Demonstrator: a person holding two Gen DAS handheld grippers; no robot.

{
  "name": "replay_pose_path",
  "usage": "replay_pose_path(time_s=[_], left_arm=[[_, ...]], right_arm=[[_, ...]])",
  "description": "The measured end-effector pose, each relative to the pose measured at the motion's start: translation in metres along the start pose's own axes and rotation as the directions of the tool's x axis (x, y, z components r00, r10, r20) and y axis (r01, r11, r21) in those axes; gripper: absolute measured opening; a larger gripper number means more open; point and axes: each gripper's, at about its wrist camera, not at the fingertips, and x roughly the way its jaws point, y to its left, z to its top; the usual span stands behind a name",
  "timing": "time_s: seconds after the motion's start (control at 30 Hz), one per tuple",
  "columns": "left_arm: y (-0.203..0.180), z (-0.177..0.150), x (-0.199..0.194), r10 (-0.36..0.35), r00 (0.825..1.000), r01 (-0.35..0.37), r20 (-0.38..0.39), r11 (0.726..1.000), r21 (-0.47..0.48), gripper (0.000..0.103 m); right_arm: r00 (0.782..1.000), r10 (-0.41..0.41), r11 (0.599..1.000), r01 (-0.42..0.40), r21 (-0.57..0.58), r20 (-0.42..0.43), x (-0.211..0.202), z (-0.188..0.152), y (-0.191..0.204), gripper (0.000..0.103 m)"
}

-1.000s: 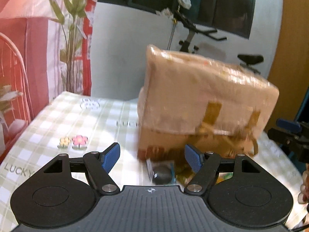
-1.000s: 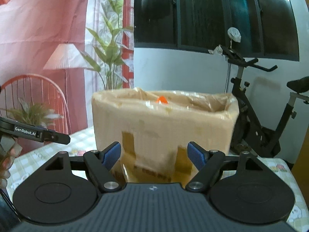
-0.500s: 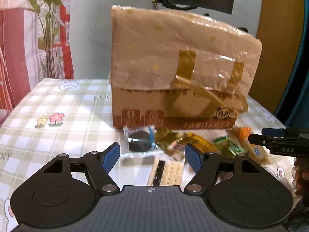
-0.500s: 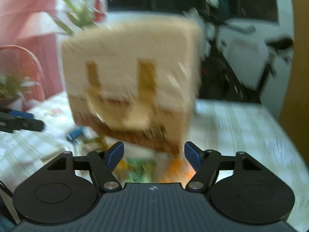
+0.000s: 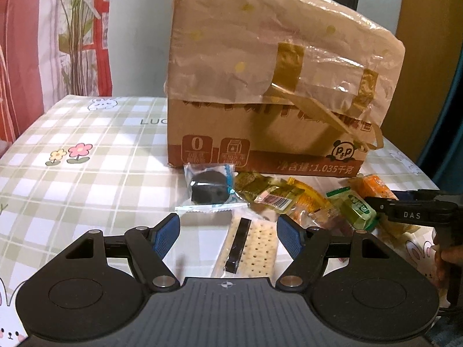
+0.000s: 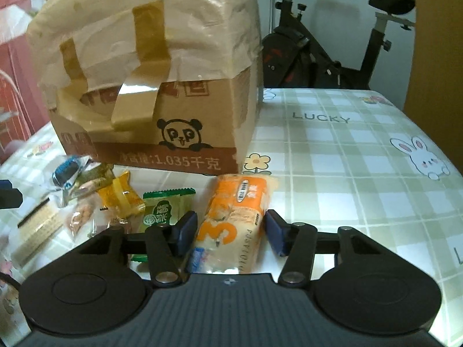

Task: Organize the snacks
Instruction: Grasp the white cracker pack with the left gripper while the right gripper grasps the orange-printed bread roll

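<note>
A taped cardboard box [image 5: 275, 110] lined with plastic stands on the checked tablecloth; it also shows in the right wrist view [image 6: 150, 86]. Several snack packets lie in front of it. My left gripper [image 5: 228, 235] is open, low over a cracker packet [image 5: 249, 248] that lies between its fingers; a black cookie packet [image 5: 208, 188] lies just beyond. My right gripper [image 6: 228, 232] is open, its fingers either side of an orange packet [image 6: 234, 219]. A green packet [image 6: 163, 209] and a yellow candy [image 6: 121, 199] lie to its left.
The tablecloth [image 6: 347, 173] stretches to the right of the box. An exercise bike [image 6: 332, 43] stands behind the table. A plant [image 5: 72, 29] and red curtain stand at the far left. The right gripper shows in the left wrist view [image 5: 411, 211].
Both grippers have dropped from box-top height down to the table. The snack packets in front of the box have come into view, now between the open fingers.
</note>
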Motion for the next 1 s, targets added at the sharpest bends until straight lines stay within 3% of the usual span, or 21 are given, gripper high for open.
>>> replay_pose_path(time_s=[0.3,0.47,1.0], left_arm=[[-0.003,-0.004,0.005,0.000,1.000,0.000,-0.016,1.000,0.009,0.076],[-0.003,-0.005,0.006,0.000,1.000,0.000,-0.031,1.000,0.010,0.076],[-0.010,-0.011,0.014,-0.030,0.996,0.033,-0.079,0.998,0.048,0.076]], right_arm=[[1.000,-0.012,0.998,0.013,-0.065,0.017,0.002,-0.005,0.007,0.049],[1.000,0.022,0.994,-0.020,-0.107,0.020,0.001,-0.008,0.012,0.045],[0.999,0.037,0.995,-0.034,-0.090,0.025,0.002,-0.008,0.010,0.045]])
